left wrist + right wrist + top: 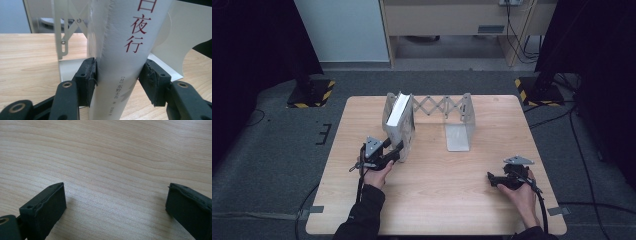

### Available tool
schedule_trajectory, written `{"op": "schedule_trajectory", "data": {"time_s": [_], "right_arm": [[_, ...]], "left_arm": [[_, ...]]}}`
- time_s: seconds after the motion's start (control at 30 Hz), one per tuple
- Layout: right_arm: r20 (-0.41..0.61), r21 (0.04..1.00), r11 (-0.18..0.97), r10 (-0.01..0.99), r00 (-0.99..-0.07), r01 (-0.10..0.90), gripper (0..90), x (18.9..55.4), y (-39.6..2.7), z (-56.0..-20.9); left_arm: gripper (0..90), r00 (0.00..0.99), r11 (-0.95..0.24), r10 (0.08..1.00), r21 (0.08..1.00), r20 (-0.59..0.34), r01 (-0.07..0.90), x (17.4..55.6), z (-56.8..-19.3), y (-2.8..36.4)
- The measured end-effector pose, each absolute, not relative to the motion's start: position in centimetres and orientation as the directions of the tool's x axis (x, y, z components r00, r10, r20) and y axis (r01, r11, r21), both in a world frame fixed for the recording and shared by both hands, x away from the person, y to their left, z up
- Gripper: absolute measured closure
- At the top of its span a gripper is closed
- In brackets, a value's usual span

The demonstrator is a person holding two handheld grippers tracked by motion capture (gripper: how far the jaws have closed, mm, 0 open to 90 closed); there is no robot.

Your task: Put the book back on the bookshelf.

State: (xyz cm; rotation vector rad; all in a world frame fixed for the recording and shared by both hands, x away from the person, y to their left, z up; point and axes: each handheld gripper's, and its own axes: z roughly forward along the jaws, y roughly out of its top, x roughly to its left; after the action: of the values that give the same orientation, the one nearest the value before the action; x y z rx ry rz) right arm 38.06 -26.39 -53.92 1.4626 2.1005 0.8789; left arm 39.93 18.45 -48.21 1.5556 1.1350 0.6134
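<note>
- Table — a light wood top, seen from above, standing on grey floor; a person's two forearms are seen coming in from its near edge.
- Book rack — a white metal expanding rack with a scissor lattice between two upright end plates, set near the far edge of the table. The right end plate is seen with its flat foot lying on the wood.
- Book — a white volume with red characters down the spine, stood upright at the left end of the rack, against the left end plate. In the high view it is seen leaning slightly.
- Left gripper — held in the left hand just in front of the rack. Its two black jaws are pressed against the book's spine, one on each side, so that the book is pinched low down.
- Right gripper — held in the right hand low over the right front part of the table, well apart from the rack. Its jaws are spread wide, with bare wood grain between them.
</note>
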Motion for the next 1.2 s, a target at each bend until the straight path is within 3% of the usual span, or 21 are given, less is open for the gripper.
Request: {"op": "schedule_trajectory", "data": {"time_s": [0.3,1.2], "right_arm": [[0.007,0.709,0.242,0.937,-0.35,0.662,3.3,38.1,-26.4,-53.9],[0.008,0.709,0.241,0.937,-0.35,0.663,3.3,38.1,-26.4,-53.9]], "left_arm": [[44.8,0.424,-0.029,0.897,0.939,-0.127,0.343,40.7,-48.1,16.5],[43.1,0.398,-0.016,0.908,0.941,-0.128,0.338,43.9,-48.2,15.5]]}}
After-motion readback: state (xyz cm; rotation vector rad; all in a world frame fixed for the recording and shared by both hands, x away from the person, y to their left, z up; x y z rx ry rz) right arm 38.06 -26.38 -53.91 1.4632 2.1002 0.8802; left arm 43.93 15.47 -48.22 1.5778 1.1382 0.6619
